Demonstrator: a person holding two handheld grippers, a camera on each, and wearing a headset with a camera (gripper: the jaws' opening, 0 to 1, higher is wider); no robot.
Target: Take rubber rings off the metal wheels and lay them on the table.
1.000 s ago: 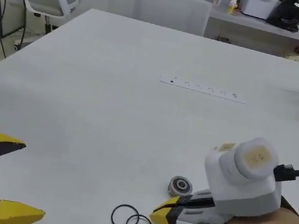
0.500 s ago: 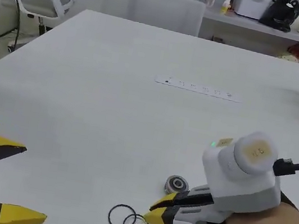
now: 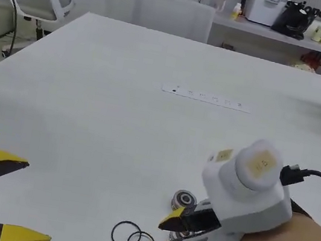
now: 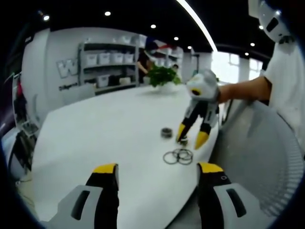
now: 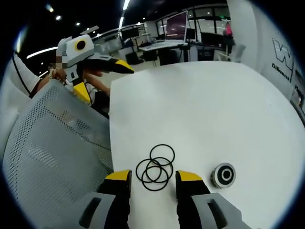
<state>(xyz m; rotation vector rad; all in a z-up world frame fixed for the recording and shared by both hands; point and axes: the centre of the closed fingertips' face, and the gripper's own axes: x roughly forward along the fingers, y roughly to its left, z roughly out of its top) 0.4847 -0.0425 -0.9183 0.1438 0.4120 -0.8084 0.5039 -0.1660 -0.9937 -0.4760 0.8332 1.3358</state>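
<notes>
Tabletop (image 3: 108, 106) in the head view was white and carried one small metal wheel (image 3: 184, 199), lying flat with its bore up. The loose black rings (image 3: 129, 238) lay overlapping in a pile just beside the wheel, on the person's side of it. The right claw (image 3: 155, 239) hovered just past the wheel on that same side, released and grasping nothing, its yellow tips over the edge of the pile. The left claw (image 3: 36, 201) was well apart from the wheel, also spread and empty. A power strip (image 3: 207, 97) lay far beyond the wheel.

The left gripper view looked across from the side. Its own claw (image 4: 157, 168) stood wide, and the wheel (image 4: 166, 132) sat beyond the rings (image 4: 177, 156), with the right claw (image 4: 190, 140) tipped steeply down just beside the wheel. Something small sat between those tips; I could not tell what.

The right gripper view gave what the others did not. The rings (image 5: 155, 168) lay dead ahead between its own jaws (image 5: 153, 176), while the wheel (image 5: 223, 174) sat off to one side, outside them, its rim dark as if a ring was on it. The left claw (image 5: 107, 83) hung far off above a mesh chair back (image 5: 47, 143). The right claw was plainly nearer; reaching the wheel would likely need a sideways shift off the pile.
</notes>
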